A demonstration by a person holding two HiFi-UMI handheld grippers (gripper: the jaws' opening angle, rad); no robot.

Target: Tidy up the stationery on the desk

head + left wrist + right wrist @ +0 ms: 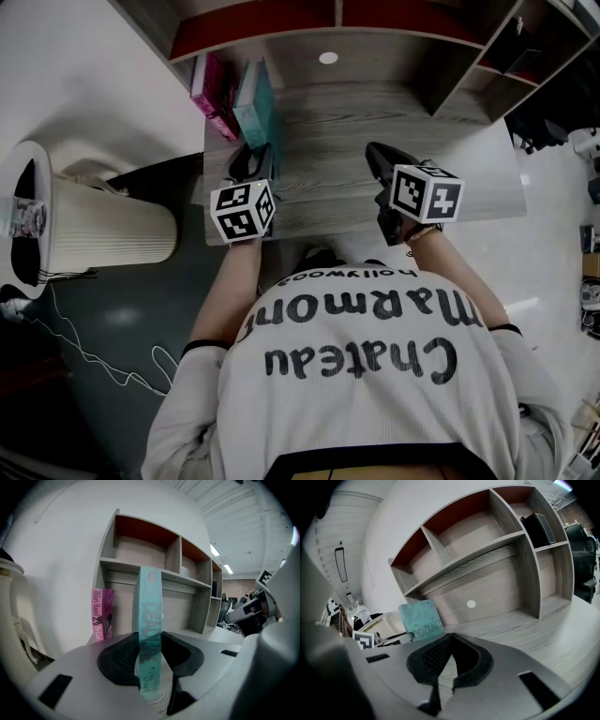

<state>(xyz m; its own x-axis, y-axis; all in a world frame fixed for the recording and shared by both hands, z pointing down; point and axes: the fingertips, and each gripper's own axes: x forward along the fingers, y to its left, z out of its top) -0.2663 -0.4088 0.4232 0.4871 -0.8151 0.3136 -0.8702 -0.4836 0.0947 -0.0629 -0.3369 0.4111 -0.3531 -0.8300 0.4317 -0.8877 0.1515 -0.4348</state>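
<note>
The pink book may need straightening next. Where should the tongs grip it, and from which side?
Clamp across the spine of the pink book, one pad on each cover, coming from the front of the desk: it stands upright with its narrow spine facing out. The teal book in the left tongs stands close on its right, so probably grip high.

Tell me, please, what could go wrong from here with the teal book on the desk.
1. The left tongs grip the teal book near its lower end, so its tall upper part might tip or slip out.
2. The pink book stands upright close by; a careless push could knock it over.
3. The right tongs are shut and empty, offering no support if the teal book topples.
</note>
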